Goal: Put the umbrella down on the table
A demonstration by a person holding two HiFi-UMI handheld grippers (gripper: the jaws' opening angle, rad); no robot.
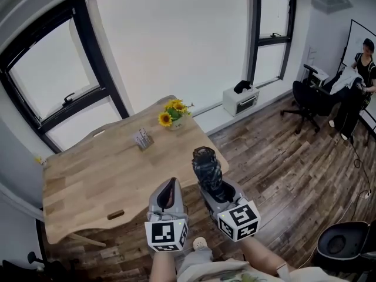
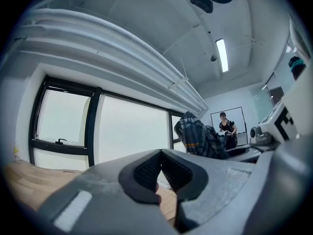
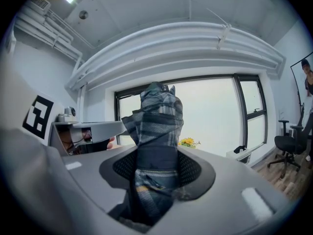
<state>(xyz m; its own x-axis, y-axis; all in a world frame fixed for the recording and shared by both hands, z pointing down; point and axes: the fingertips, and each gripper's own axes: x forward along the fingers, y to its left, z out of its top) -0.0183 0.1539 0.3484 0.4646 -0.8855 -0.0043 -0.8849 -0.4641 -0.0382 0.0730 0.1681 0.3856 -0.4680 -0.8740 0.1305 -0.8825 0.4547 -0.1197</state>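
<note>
R hand-held gripper (image 3: 156,173) clamps bunched plaid-fabric umbrella (image 3: 157,116) nr wood table (image 1: 100,169).

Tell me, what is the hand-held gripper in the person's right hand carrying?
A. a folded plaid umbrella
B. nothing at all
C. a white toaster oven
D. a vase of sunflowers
A: in the right gripper view the right hand-held gripper has its jaws closed on a folded plaid umbrella, which juts out past them.
</note>
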